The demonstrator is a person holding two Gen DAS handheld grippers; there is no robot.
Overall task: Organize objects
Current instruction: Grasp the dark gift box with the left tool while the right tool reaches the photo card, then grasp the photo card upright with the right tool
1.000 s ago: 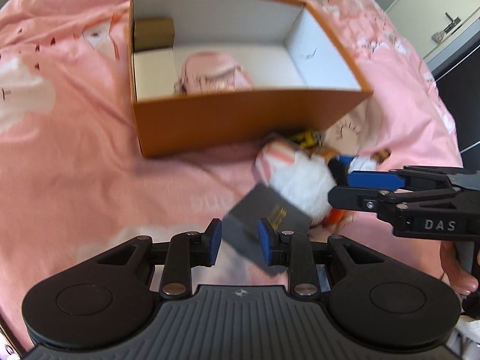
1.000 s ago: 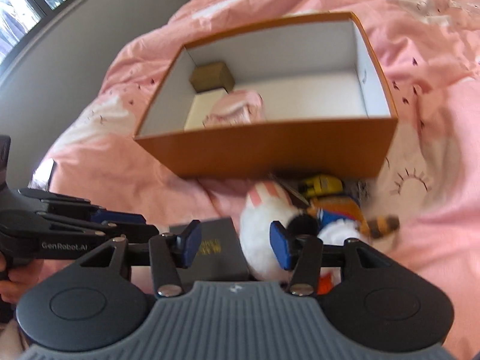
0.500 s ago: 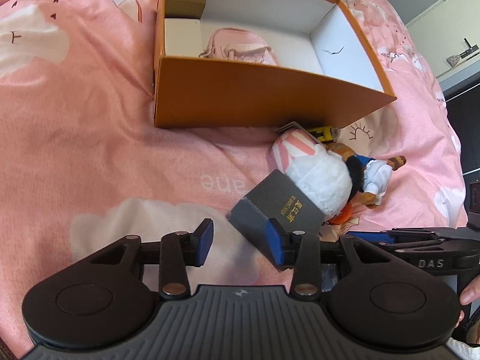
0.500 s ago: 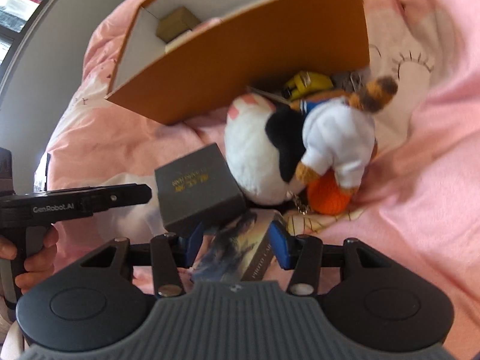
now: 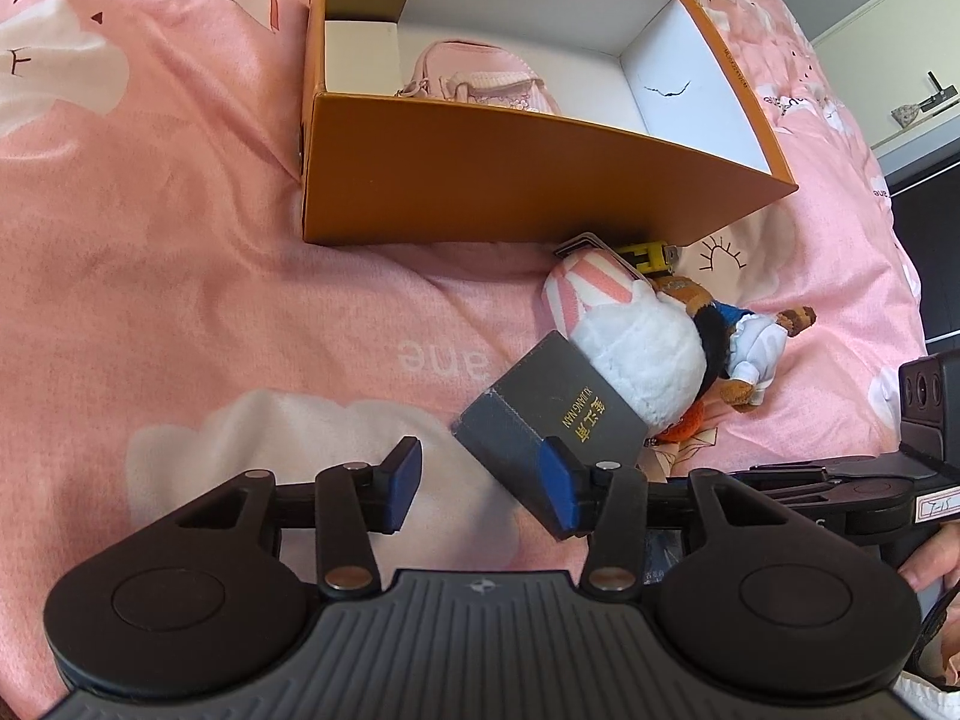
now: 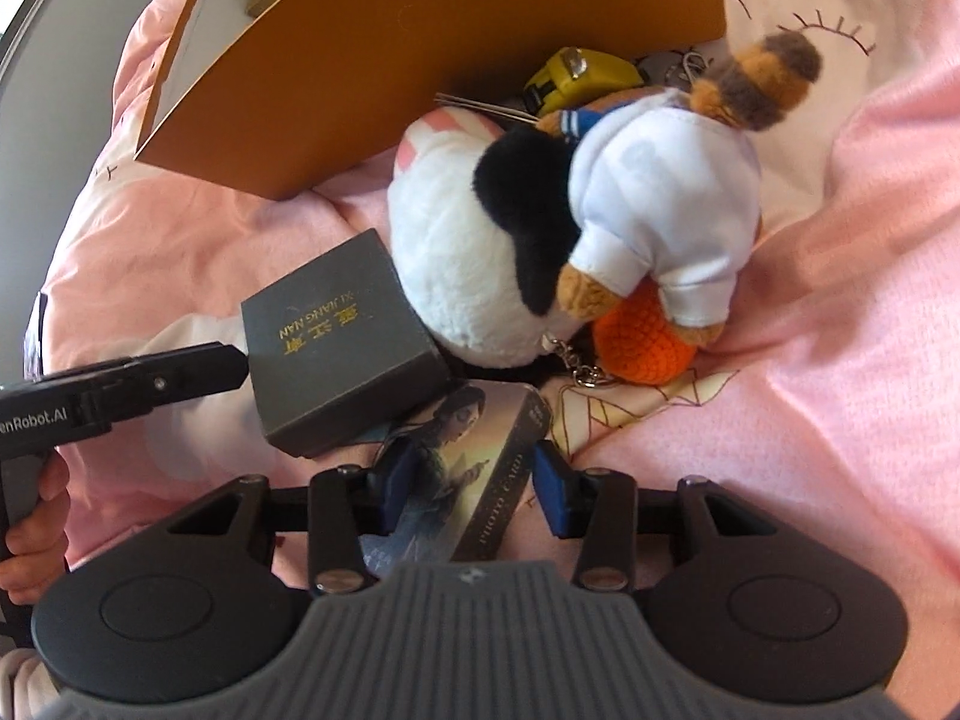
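pink bedsheet [image 5: 180,300] w/ orange box [image 5: 510,174]. photo card box [image 6: 474,462] lies flat below the plush pile, long axis running away from the right gripper [image 6: 474,489], jaws closing round it, not yet pinching. left gripper [image 5: 480,483] jaws spreading, empty, beside grey box [image 5: 558,414].

So the left gripper [image 5: 480,483] let go of the dark gray box [image 5: 555,414], jaws opening, box now lying on the bedspread. Right gripper [image 6: 474,483] dropped down over the photo card pack [image 6: 462,462], jaws closing around it.
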